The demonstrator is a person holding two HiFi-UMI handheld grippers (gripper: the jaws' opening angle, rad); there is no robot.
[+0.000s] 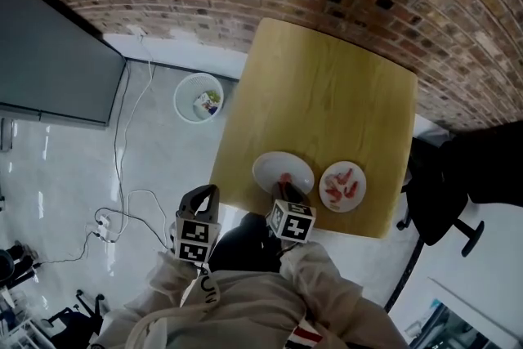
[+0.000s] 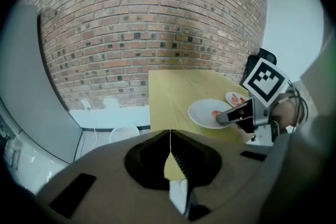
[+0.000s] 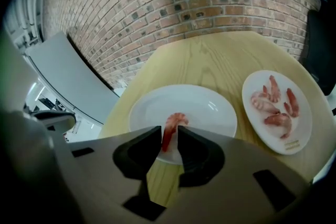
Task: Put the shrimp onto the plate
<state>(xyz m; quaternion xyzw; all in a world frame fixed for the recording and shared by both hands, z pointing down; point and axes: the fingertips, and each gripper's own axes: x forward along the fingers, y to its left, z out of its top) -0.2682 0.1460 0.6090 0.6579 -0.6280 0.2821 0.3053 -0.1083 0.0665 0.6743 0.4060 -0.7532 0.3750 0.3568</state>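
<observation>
Right claw (image 3: 168,132) was spread loosely around the shrimp (image 3: 173,122), not clamping it. Shrimp lay on the left plate (image 3: 210,113), frame center. Left claw (image 2: 170,139) was pressed together, empty, off the counter (image 1: 327,94).

We log the left gripper (image 2: 170,132) angled downward, jaws pressed together, nothing in them. The right gripper (image 3: 168,134) tilts steeply down, jaws partly apart either side of a shrimp (image 3: 176,119), not pinching it. Both forearms, in pale sleeves (image 1: 327,278), are bent close to the torso.
</observation>
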